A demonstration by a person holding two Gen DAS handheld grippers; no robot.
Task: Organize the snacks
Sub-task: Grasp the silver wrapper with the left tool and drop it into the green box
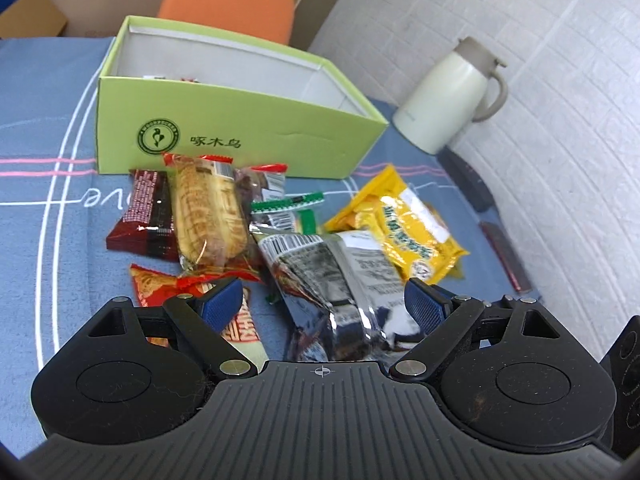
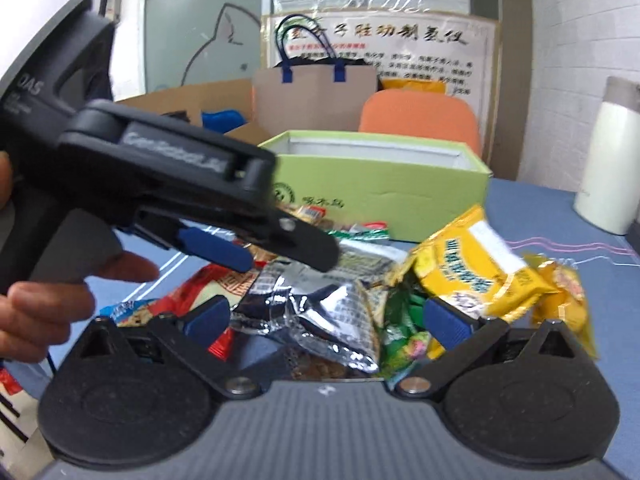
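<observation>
A pile of snack packets lies on the blue cloth in front of a green box (image 1: pixel 240 128). My left gripper (image 1: pixel 324 304) is open, its blue pads either side of a silver foil packet (image 1: pixel 340 280), not touching it. A yellow packet (image 1: pixel 404 224), a wafer packet (image 1: pixel 208 212) and a dark red packet (image 1: pixel 144 216) lie beyond. In the right wrist view my right gripper (image 2: pixel 326 322) is open low over the same silver packet (image 2: pixel 320 312), with the yellow packet (image 2: pixel 476 268) at right. The left gripper (image 2: pixel 256 256) hovers above the pile there. The box (image 2: pixel 380 192) stands behind.
A white thermos jug (image 1: pixel 452 96) stands right of the box near the brick wall. An orange chair (image 1: pixel 228 0) and cardboard boxes are behind the table. A paper bag (image 2: pixel 316 92) with blue handles stands behind the box. A dark flat object (image 1: pixel 504 256) lies at the table's right edge.
</observation>
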